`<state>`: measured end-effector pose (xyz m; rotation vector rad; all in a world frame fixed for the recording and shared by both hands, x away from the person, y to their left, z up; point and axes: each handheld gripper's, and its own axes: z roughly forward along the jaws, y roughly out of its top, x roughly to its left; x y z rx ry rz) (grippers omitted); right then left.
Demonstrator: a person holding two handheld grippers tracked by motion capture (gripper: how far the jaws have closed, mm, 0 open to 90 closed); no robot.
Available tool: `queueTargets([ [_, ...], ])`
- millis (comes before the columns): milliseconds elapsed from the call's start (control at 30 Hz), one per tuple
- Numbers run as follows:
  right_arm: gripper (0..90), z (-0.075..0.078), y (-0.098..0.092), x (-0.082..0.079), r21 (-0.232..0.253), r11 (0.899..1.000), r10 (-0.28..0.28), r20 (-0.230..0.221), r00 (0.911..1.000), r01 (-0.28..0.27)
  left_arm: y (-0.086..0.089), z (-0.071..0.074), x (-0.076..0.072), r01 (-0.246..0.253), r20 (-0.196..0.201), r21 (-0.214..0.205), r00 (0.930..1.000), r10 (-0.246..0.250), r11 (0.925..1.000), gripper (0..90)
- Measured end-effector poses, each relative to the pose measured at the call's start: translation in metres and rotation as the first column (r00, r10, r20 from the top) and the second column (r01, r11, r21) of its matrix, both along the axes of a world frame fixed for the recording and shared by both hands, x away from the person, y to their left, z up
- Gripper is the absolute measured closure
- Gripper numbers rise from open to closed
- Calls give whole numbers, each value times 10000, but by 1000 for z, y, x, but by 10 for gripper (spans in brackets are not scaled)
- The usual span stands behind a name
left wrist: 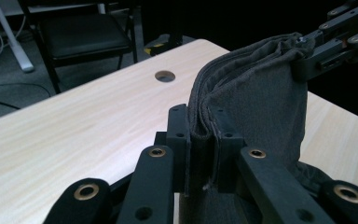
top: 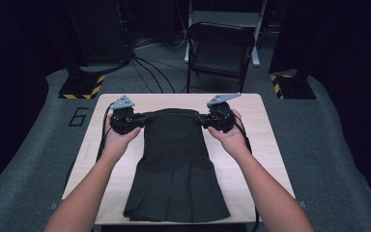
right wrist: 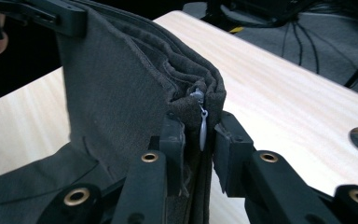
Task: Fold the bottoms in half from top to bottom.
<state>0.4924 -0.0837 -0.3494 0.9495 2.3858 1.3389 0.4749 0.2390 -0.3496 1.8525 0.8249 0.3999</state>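
Observation:
A dark pleated skirt [top: 176,164] lies lengthwise on the light wooden table [top: 265,140], its hem toward the near edge. Both hands hold its waistband up at the far end. My left gripper [top: 141,119] is shut on the waistband's left corner, and in the left gripper view the pads [left wrist: 179,140] pinch the folded cloth [left wrist: 251,102]. My right gripper [top: 200,118] is shut on the right corner, where a small metal zipper pull [right wrist: 202,126] hangs between the pads [right wrist: 175,140]. The waistband stretches between the two grippers, lifted a little off the table.
A black folding chair [top: 220,48] stands beyond the table's far edge, with cables [top: 149,67] on the grey floor. A round hole [left wrist: 165,75] is in the tabletop near the far edge. Yellow-black striped bases [top: 82,87] sit at both far corners.

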Motion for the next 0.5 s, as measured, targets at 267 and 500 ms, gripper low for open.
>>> queueTargets([
  [267,742,26,-1,-1,260,9994,-255,750,9969,236,1,24,1,-44,711,-87,9975,50,10000,805],
  [500,741,17,-3,-12,69,10000,0,802,9968,-5,1,11,-7,144,497,-29,9987,-143,9999,804],
])
